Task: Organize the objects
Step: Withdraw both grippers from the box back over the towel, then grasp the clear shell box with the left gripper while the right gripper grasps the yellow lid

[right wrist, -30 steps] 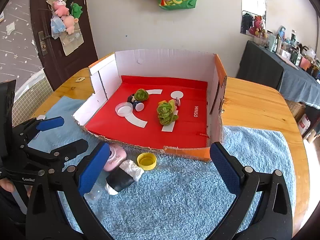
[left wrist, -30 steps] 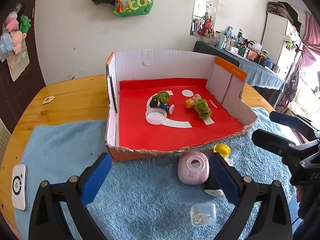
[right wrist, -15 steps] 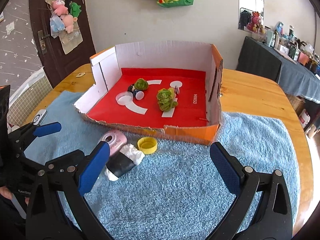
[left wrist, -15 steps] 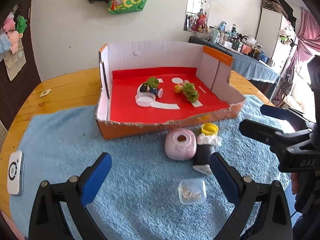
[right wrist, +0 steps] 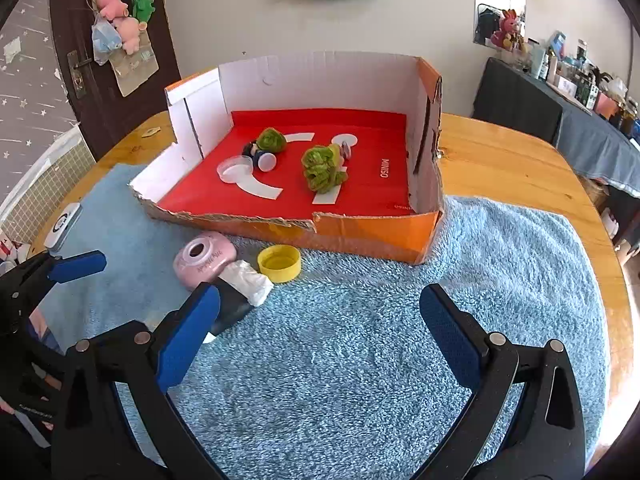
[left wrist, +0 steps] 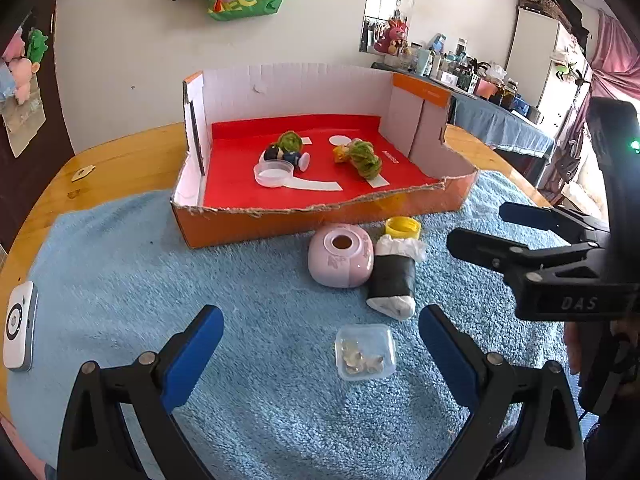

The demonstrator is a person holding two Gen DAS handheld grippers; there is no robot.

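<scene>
An open cardboard box [left wrist: 280, 216] [right wrist: 360, 232] with a red floor holds green toys [left wrist: 362, 156] [right wrist: 322, 166], a small figure and a clear lid [left wrist: 273, 172]. In front of it on the blue towel lie a pink round case [left wrist: 340, 255] [right wrist: 202, 260], a yellow cap [left wrist: 402, 227] [right wrist: 279, 263], a black-and-white roll [left wrist: 394, 280] [right wrist: 240, 292] and a small clear container [left wrist: 365, 352]. My left gripper [left wrist: 320, 354] is open, just before the clear container. My right gripper [right wrist: 320, 332] is open and empty over the towel, right of the roll.
A white device [left wrist: 18, 330] [right wrist: 63, 224] lies at the towel's left edge. The round wooden table [right wrist: 520, 160] extends right of the box. Each gripper shows in the other's view: the right one [left wrist: 532, 240], the left one [right wrist: 60, 272].
Both grippers have drawn back from the box and lowered towards the towel. The loose objects now sit closer in view. Both stay open.
</scene>
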